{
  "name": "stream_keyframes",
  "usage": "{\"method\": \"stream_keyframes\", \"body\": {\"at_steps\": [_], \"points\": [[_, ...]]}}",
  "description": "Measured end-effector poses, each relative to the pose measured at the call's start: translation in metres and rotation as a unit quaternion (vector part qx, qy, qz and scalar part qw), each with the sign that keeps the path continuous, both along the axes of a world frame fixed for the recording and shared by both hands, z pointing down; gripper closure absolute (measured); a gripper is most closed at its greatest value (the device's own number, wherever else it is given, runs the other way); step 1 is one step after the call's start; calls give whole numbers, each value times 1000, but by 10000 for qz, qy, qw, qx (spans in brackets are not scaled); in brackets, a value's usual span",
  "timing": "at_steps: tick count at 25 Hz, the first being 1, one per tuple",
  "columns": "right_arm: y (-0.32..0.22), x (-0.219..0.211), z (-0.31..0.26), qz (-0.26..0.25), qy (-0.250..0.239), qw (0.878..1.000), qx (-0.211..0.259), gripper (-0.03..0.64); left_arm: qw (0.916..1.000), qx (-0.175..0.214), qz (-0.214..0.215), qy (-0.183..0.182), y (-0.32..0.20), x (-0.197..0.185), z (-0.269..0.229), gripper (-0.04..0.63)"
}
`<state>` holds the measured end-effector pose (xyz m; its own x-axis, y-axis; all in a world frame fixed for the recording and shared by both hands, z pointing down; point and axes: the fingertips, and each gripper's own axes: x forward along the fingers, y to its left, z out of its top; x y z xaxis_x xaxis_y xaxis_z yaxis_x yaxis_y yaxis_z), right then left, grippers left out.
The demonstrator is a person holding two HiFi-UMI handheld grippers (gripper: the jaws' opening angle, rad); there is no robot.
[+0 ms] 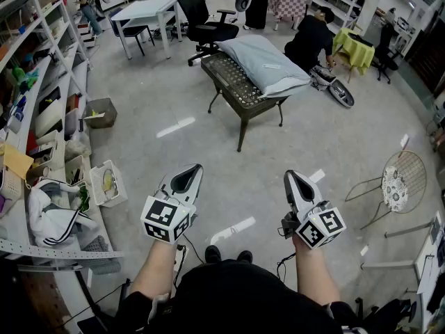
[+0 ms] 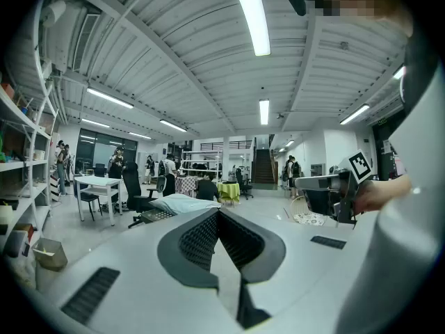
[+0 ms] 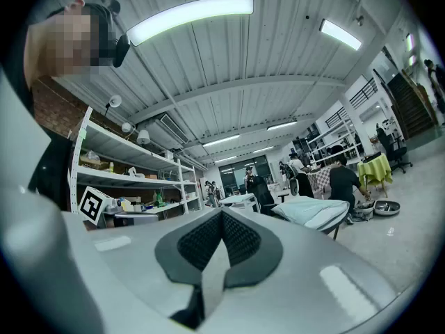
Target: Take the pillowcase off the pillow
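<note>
1. Pale-blue pillowcase [image 1: 264, 65] on the pillow [image 1: 252, 53], lying across the mesh table [image 1: 233, 83], well apart from both grippers.
2. Left gripper [image 1: 188, 179] and right gripper [image 1: 295, 184]: jaws fully together, holding nothing.
3. Probably approaching; next calls for walking up, opening the jaws, pinching the case's open end.

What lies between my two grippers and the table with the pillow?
Only bare floor with a white tape mark; nothing stands between the left gripper, the right gripper and the table carrying the pillow. The head view shows it.
</note>
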<state>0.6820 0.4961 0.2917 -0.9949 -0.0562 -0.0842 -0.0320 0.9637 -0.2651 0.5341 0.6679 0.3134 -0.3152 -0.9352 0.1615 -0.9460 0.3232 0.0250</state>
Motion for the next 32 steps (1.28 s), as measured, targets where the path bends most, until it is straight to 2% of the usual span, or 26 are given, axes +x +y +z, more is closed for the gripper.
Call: {"method": "stream_keyframes", "body": {"at_steps": [12,18,25,32], "points": [[14,-22,-5,-18,-27,9999,123,611,10000,37,36,76,15,-12,6,594],[35,-51,9,-210,-25,9993,-299,609,9999,-1,33,164,31,-31,16,594],[28,-90,38,-326,230,9979,-511,609,9987,-126,-62,485,26,-67,41,594],[-30,-162,57,-322,285,9973,-600,607,9976,-322,-71,606,-27,-133,59,594]]}}
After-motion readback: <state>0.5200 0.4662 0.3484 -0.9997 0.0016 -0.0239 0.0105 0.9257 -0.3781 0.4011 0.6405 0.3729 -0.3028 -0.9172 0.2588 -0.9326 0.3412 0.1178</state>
